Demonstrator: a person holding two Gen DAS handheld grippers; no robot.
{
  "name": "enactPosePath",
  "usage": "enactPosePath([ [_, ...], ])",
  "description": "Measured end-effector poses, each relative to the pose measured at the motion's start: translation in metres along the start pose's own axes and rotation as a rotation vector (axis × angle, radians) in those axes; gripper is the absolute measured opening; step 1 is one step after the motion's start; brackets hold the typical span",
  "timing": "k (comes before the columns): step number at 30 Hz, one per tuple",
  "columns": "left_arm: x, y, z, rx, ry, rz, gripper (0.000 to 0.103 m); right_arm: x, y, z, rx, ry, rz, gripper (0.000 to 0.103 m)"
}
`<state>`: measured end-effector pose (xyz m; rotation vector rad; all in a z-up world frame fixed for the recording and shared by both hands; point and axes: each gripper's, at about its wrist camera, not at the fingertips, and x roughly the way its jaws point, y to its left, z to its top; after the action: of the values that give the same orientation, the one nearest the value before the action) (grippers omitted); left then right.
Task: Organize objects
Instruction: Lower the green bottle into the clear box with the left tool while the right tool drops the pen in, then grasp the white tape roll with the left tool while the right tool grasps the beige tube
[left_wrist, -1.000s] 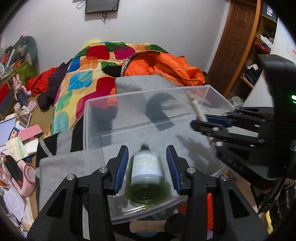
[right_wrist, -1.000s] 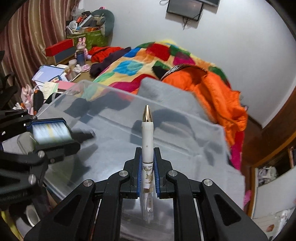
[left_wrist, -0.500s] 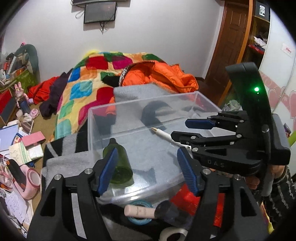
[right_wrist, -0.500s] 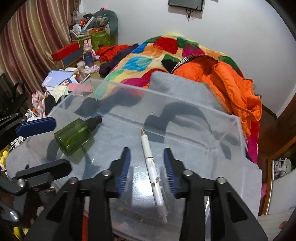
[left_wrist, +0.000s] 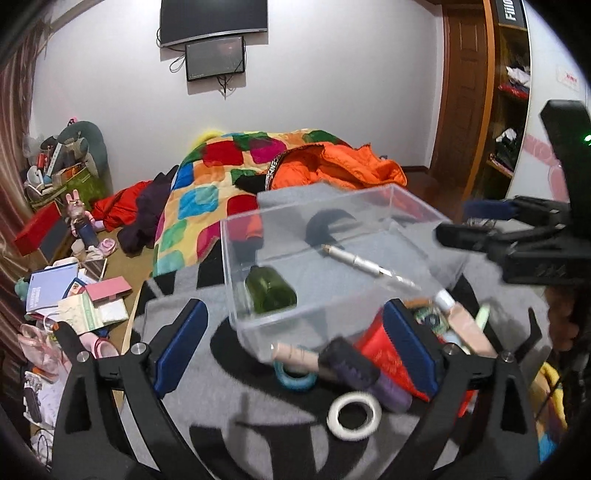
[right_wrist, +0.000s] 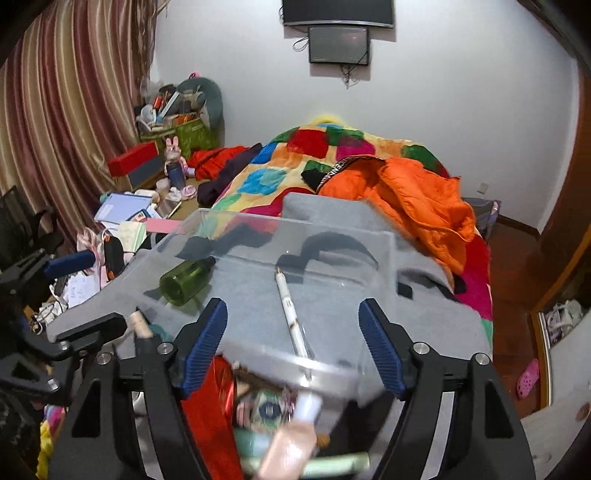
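A clear plastic box (left_wrist: 391, 201) (right_wrist: 369, 236) stands on a grey blanket. Inside lie a green bottle (left_wrist: 271, 291) (right_wrist: 183, 282) on its side and a white pen (left_wrist: 364, 264) (right_wrist: 291, 315). My left gripper (left_wrist: 293, 345) is open and empty, held back from the box's near wall. My right gripper (right_wrist: 293, 345) is open and empty, above the box's near edge. It also shows at the right of the left wrist view (left_wrist: 491, 225). In front of the box lie a white tape roll (left_wrist: 354, 415), a blue ring (left_wrist: 293, 376), a pink tube (left_wrist: 295, 358) and a red packet (left_wrist: 391, 363).
A bed with a patchwork quilt (left_wrist: 207, 195) and an orange jacket (left_wrist: 340, 170) lies behind the box. Books and boxes (left_wrist: 77, 291) clutter the floor at left. A wooden door and shelves (left_wrist: 480, 96) stand at right. More tubes (right_wrist: 291, 443) lie under my right gripper.
Both grippers opened, leaving the green bottle and the pen in the box, then pulled back and up. The loose items in front of the box have come into view.
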<state>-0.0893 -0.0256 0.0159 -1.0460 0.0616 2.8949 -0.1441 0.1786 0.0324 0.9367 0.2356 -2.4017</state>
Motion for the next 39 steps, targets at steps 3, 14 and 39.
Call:
enactPosePath([
  [3,-0.001,-0.001,-0.014,-0.021,0.024,-0.030,0.097,-0.015,-0.005,-0.016,0.040,-0.015,-0.016,0.073],
  [14,0.007,-0.013,-0.063,-0.048,0.078,-0.029,0.097,0.005,-0.013,-0.079,0.135,0.118,-0.058,0.073],
  [39,0.001,-0.026,-0.083,-0.075,0.053,-0.075,0.039,-0.018,-0.007,-0.120,0.104,0.129,-0.072,0.029],
])
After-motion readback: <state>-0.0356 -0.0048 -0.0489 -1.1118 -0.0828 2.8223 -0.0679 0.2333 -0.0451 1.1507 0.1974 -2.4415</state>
